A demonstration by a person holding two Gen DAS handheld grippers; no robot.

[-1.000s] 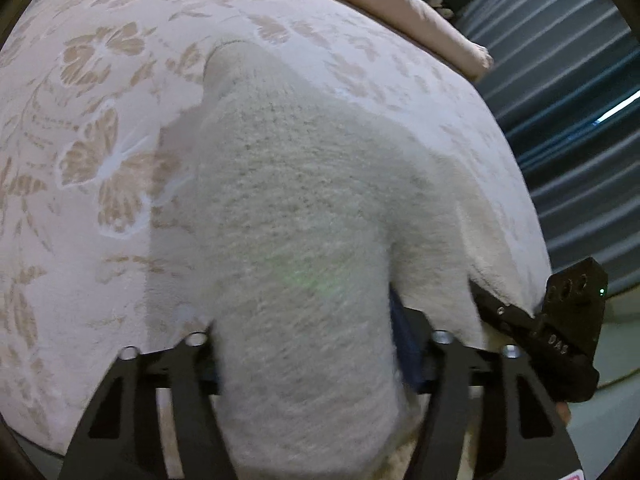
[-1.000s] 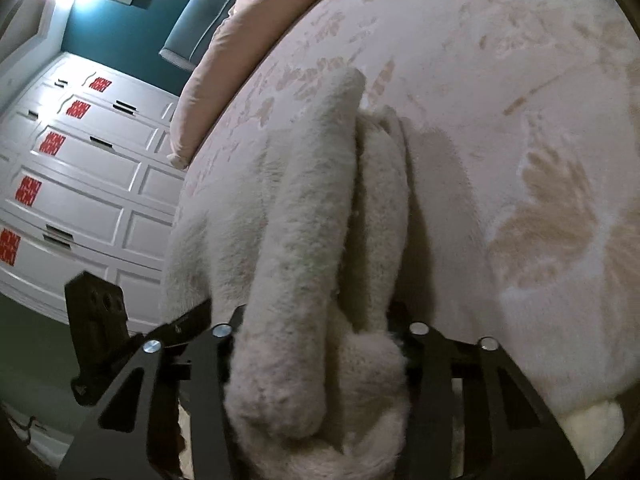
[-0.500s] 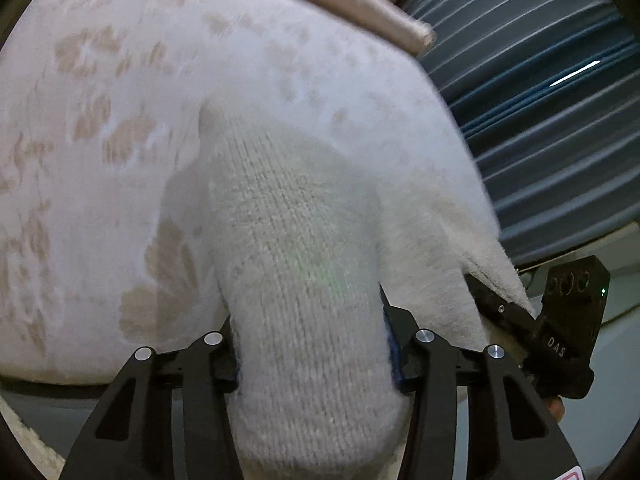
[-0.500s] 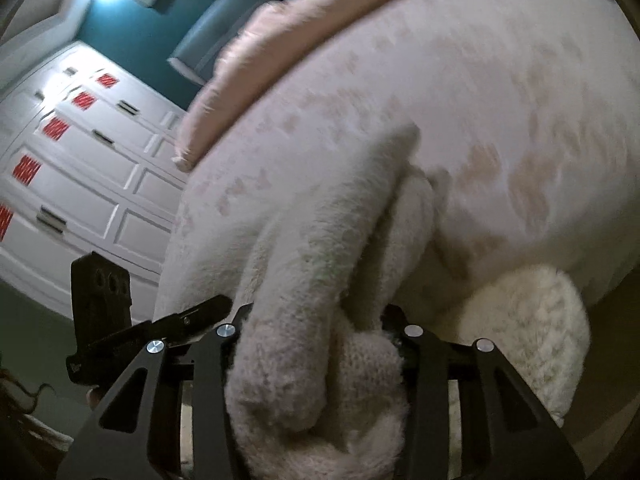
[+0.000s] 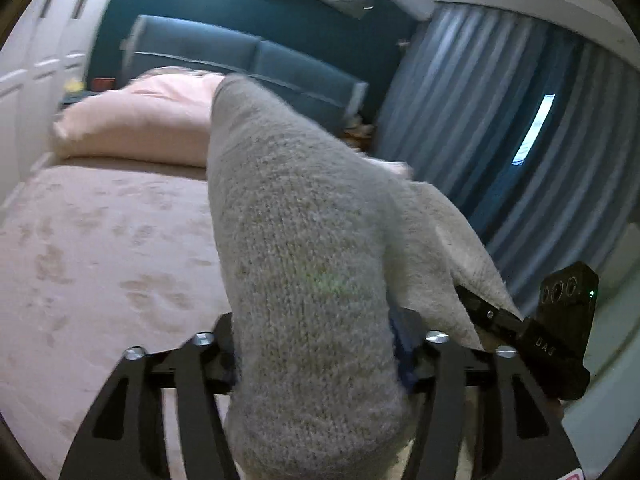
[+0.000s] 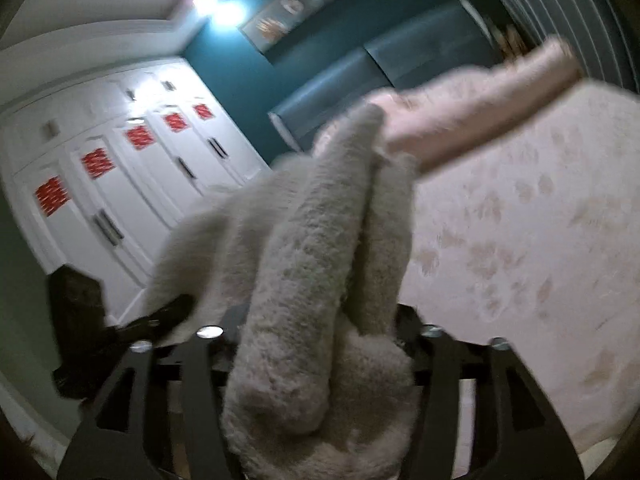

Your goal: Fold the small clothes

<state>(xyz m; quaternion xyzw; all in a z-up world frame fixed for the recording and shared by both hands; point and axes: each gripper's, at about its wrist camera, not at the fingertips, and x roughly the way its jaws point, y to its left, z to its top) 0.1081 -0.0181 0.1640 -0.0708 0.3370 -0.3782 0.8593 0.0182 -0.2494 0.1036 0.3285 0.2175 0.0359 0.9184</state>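
Note:
A cream fuzzy knit garment hangs in the air above the bed, stretched between both grippers. In the left wrist view it fills the gap of my left gripper, whose jaws are opening while the fabric still sits pinched between them. Off to the right, the other gripper's black body holds the far end of the cloth. In the right wrist view, thick rolled folds of the garment lie between the fingers of my right gripper, jaws also opening. Both sets of fingertips are hidden by the fabric.
The bed with its pale floral cover lies below and ahead. A pink pillow rests against the teal headboard. Blue curtains hang on the right, and a white wardrobe stands on the left.
Both grippers have risen and tilted up, lifting the garment off the bed cover. The room's walls, headboard and wardrobe have come into view.

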